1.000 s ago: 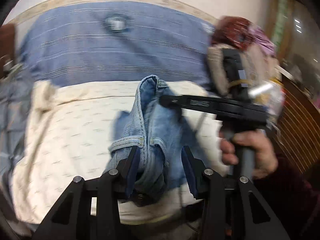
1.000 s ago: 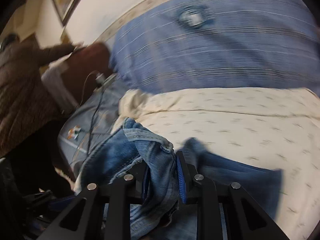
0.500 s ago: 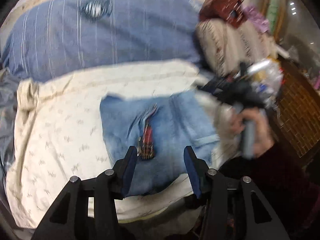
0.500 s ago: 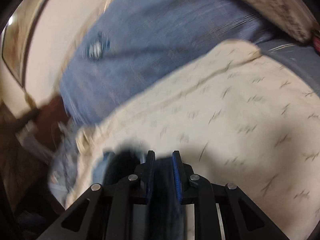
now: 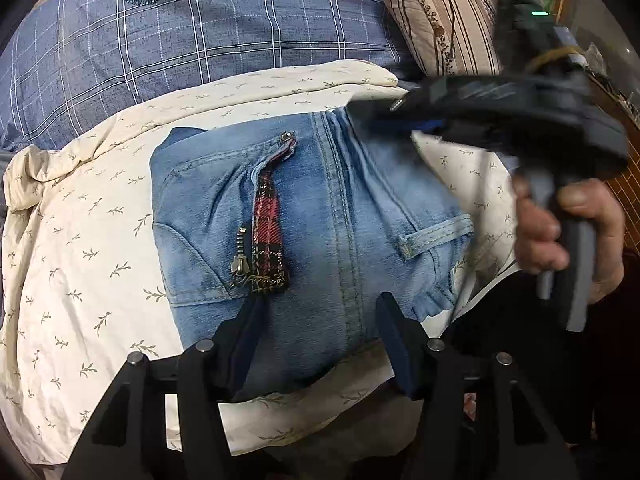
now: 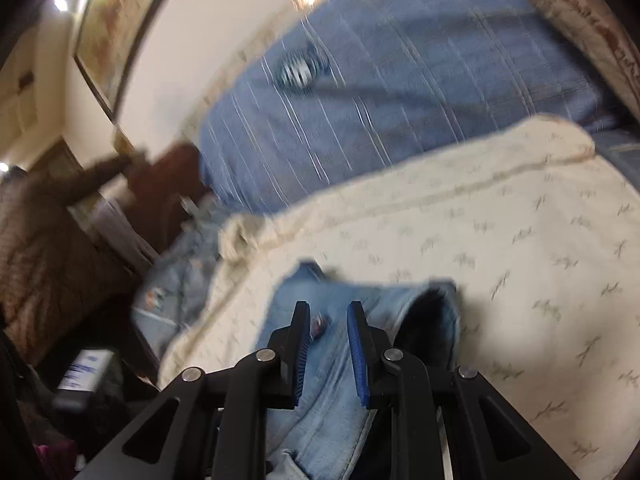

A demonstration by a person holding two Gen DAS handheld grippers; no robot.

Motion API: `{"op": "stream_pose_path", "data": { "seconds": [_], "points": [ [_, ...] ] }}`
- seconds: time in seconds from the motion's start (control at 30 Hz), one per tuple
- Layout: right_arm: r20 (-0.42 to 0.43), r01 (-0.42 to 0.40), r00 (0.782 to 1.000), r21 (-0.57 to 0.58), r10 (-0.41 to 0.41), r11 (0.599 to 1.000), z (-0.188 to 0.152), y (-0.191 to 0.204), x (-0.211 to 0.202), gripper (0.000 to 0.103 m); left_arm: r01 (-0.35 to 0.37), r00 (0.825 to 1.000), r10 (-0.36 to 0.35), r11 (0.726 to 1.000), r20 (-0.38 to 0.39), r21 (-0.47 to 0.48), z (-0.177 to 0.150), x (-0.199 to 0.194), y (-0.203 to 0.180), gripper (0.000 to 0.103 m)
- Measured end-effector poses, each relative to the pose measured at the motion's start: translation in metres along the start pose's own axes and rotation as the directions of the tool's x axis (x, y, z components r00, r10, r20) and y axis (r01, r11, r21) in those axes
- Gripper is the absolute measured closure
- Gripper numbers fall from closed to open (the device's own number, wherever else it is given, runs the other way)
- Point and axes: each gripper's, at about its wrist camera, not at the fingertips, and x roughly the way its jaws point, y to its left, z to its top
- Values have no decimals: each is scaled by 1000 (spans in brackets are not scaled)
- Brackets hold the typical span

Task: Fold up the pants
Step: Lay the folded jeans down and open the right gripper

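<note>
Flat now on the cream leaf-print sheet (image 5: pixel 80 240): light blue jeans (image 5: pixel 340 208), folded into a compact block, fly open with red plaid lining (image 5: pixel 269 224) and a metal zipper pull (image 5: pixel 235 266) showing, one belt loop (image 5: pixel 436 234) toward the right edge. Just above the near edge of the denim, left gripper (image 5: pixel 318 316), dark blue pads spread wide, nothing between them. Beyond the jeans on the right, right gripper (image 5: pixel 432 124) seen blurred from the left wrist view, tip over the far right corner of the denim, handle wrapped in the right hand (image 5: pixel 568 236). From the right wrist view, right gripper (image 6: pixel 328 320) with a narrow gap between its blue-ribbed pads, bare denim (image 6: pixel 332 380) visible through the gap, no cloth pinched; contact with the fabric cannot tell, frame smeared. Behind the sheet, a blue plaid pillow (image 5: pixel 200 28) bearing a round crest, and to its right a striped beige cushion (image 5: pixel 448 24).
</note>
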Motion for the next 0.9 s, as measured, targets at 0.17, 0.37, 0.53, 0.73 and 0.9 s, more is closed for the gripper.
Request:
{"op": "stream_pose_path", "data": {
  "seconds": [0.17,0.37,0.53,0.73,0.9],
  "points": [
    [-166,172,973,62,-160,983,-3,-27,49,83,12,1000,-12,1000,1,21,1,4,-3,41],
    [-187,202,966,100,-181,974,5,-55,61,98,17,1000,-18,999,10,43,3,16,-6,38],
    [-179,148,977,163,-118,975,6,-66,52,103,-23,1000,23,999,6,32,0,6,-12,38],
    [-42,173,984,-2,-173,985,0,-17,14,97,-124,990,122,992,71,19,-10,-30,-15,37],
    [33,133,991,-78,-131,988,-15,10,-13,97,-235,965,235,972,119,-9,-15,-50,-6,37]
  ]
}}
